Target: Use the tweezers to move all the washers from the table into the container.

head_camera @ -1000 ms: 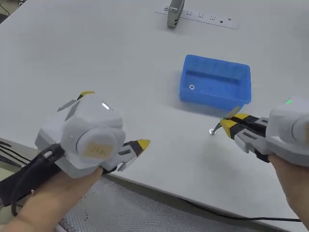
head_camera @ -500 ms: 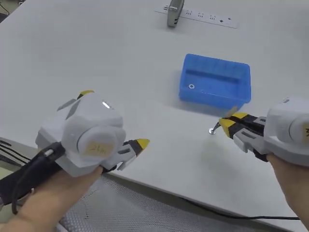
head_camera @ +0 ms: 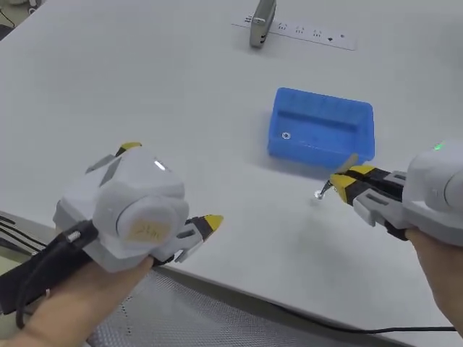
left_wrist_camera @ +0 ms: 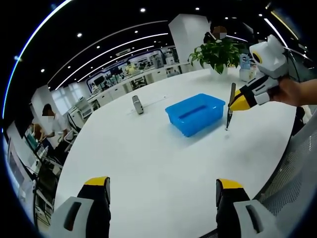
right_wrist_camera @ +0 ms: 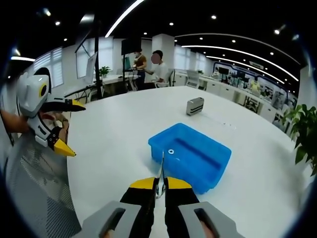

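Observation:
A blue container (head_camera: 322,130) sits on the white table (head_camera: 181,101) with one washer (head_camera: 286,136) inside it. My right gripper (head_camera: 346,182) is shut on the metal tweezers (head_camera: 327,189), just in front of the container's near wall. Their tips point down at a small washer (head_camera: 319,194) on the table; whether they grip it I cannot tell. In the right gripper view the tweezers (right_wrist_camera: 162,171) stick out from the shut jaws toward the container (right_wrist_camera: 190,153). My left gripper (head_camera: 172,184) hangs open at the table's near edge, holding nothing, jaws wide apart in its own view (left_wrist_camera: 163,183).
A white power strip (head_camera: 304,32) and an upright metal block (head_camera: 260,20) lie at the far side of the table. A black cable (head_camera: 325,325) runs along the near edge. Bare table spreads between the left gripper and the container.
The head camera has shifted a little. The tweezers' tips stay at the washer on the table, and neither gripper has clearly moved.

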Tool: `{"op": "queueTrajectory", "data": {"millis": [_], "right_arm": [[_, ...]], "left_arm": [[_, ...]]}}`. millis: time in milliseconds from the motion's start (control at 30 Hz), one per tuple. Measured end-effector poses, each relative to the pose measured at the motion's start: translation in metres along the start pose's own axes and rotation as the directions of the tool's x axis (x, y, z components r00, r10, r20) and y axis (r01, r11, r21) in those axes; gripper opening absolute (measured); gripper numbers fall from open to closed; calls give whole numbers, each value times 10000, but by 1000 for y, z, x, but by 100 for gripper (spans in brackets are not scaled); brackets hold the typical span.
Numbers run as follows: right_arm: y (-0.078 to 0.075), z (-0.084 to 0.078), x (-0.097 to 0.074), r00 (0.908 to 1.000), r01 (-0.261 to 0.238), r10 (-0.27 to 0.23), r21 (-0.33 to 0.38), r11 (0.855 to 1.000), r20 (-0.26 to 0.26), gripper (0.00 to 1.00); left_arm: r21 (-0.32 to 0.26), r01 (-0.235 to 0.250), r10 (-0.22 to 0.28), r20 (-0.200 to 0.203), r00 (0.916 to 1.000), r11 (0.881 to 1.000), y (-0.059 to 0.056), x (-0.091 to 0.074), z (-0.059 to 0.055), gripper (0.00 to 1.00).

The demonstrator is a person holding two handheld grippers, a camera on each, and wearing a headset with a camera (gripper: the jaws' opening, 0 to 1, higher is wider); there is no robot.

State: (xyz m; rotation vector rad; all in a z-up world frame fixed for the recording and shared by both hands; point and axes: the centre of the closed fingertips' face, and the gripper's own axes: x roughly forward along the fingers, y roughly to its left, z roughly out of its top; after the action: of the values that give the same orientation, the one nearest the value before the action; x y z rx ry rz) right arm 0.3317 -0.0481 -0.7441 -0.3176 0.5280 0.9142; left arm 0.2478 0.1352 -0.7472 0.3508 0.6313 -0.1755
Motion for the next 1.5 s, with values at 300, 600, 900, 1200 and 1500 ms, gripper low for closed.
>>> {"op": "queueTrajectory", "data": {"millis": [300, 600, 900, 1200, 1500], "right_arm": [[-9, 24, -3, 9991, 70, -61, -209, 9998, 429, 2], [-14, 34, -1, 9977, 156, -136, -300, 9994, 666, 2], [-22, 47, 2, 9954, 242, -213, -299, 9993, 936, 2], [-31, 59, 10, 9928, 338, -294, -368, 9987, 1160, 2], [-46, 63, 28, 9922, 516, -451, -530, 9973, 1162, 2]], "left_arm": [[-2, -9, 9, -7, 10000, 10000, 0, 1, 0, 90], [3, -71, 71, -22, 10000, 10000, 1, 0, 0, 89], [73, -40, 40, -90, 10000, 10000, 0, 1, -1, 89], [86, -46, 47, -123, 9999, 10000, 0, 1, -2, 89], [81, -32, 33, -128, 9999, 10000, 0, 1, -2, 89]]}}
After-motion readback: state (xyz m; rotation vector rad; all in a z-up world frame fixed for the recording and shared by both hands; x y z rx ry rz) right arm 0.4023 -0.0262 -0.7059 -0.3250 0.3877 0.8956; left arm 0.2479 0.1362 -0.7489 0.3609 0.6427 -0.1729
